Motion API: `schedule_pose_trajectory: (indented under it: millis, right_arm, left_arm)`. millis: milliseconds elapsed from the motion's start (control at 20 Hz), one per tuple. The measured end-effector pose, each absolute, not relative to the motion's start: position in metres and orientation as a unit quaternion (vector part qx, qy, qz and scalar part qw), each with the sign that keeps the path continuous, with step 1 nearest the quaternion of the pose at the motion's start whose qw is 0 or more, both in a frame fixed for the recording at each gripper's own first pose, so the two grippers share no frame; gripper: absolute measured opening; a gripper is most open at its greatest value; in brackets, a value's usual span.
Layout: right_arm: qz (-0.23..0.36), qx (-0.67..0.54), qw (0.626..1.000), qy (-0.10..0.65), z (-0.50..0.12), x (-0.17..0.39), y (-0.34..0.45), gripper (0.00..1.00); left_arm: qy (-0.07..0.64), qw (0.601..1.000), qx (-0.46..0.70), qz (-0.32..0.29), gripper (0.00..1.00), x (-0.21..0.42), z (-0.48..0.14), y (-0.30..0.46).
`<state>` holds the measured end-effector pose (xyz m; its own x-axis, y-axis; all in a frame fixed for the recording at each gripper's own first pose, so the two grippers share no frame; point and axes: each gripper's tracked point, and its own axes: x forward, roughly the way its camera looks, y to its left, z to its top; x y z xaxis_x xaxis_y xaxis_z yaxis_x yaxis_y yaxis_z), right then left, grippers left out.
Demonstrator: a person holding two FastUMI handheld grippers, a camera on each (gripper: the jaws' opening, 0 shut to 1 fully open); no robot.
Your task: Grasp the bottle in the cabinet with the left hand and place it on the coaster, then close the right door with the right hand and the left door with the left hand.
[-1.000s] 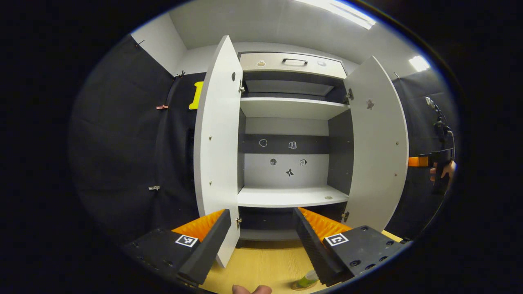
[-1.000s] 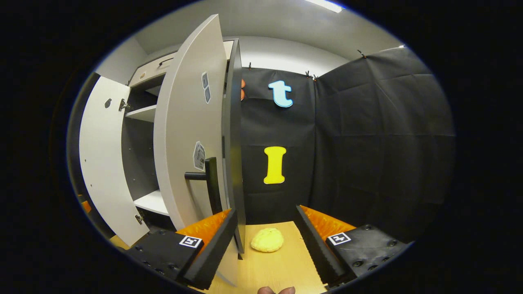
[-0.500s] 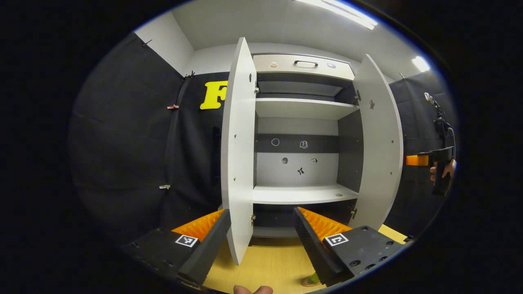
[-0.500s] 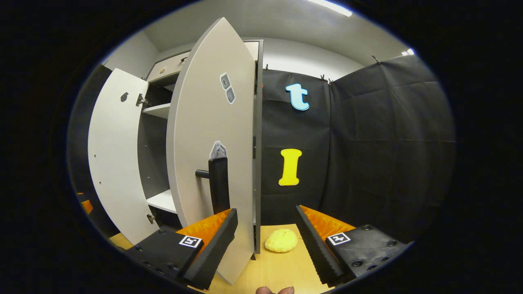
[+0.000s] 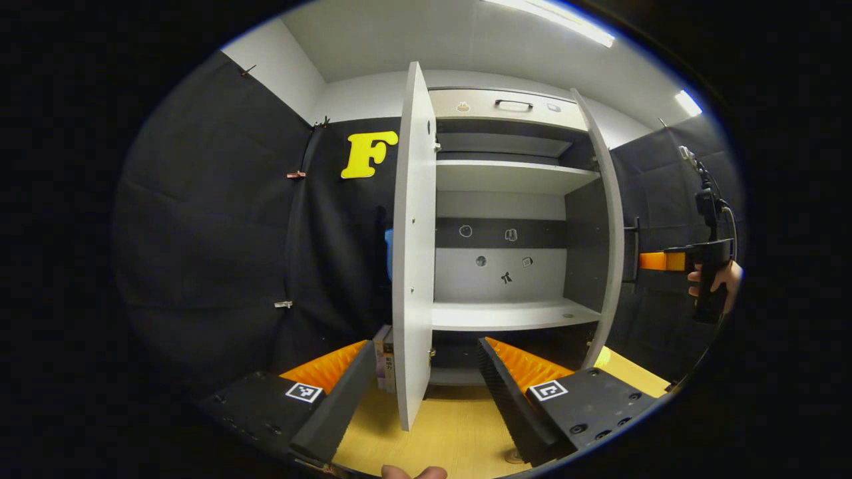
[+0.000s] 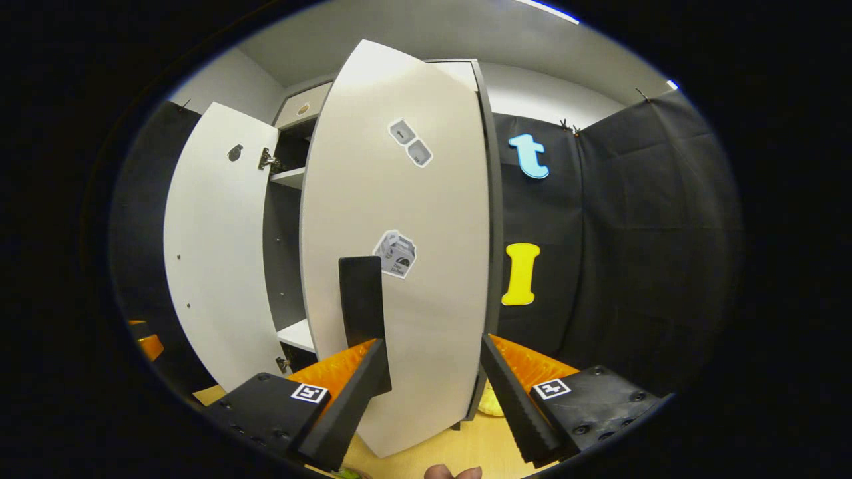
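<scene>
Right door (image 6: 399,266): flat white panel, grey edge banding, three small stickers on outer face, black bar handle (image 6: 361,299) mounted upright. Swung part-way toward cabinet (image 5: 506,199); in left gripper view seen almost edge-on (image 5: 609,239), handle sticking out on its far side.

Right gripper (image 6: 432,372): jaws spread wide, gripping nothing. Door face directly ahead between the two fingers; handle just above left finger (image 6: 346,386), contact not discernible. Seen from the left gripper view as a dark body with a hand (image 5: 715,283) around it, just beside door's outer face.

Left door (image 5: 413,246): same white panel, standing open, edge turned toward left gripper view; inner face with hinge visible in right gripper view (image 6: 213,246).

Left gripper (image 5: 423,379): jaws wide apart, empty. Left door's lower edge falls in the gap between the fingers, nearer the left finger (image 5: 336,392), not touching.

Cabinet interior: white shelves (image 5: 512,314), grey back panel with small stickers, drawer with handle at top. Light wooden table (image 5: 452,432) below. Yellow lumpy object (image 6: 489,402) on table behind right door's lower corner. Small boxes (image 5: 384,356) beside left door's base.
</scene>
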<state>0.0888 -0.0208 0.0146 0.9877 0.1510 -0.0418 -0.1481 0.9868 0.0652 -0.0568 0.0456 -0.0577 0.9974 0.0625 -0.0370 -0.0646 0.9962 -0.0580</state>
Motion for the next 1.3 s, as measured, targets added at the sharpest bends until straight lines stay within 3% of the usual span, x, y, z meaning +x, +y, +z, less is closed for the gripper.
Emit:
schedule_pose_trajectory:
  millis: [900, 1050, 1300]
  right_arm:
    - [0.062, 0.023, 0.998, 0.014, 0.009, 0.152, 0.042, 0.96]
    - [0.061, 0.027, 0.997, 0.024, 0.009, 0.150, 0.043, 0.96]
    - [0.065, 0.018, 0.998, 0.018, 0.016, 0.119, 0.045, 0.96]
  left_arm:
    - [0.024, 0.997, -0.030, 0.060, 0.97, -0.063, -0.059, 0.098]
    - [0.009, 0.998, -0.065, 0.012, 0.97, -0.060, -0.044, 0.090]
    - [0.028, 0.998, -0.044, 0.036, 0.97, -0.030, -0.038, 0.132]
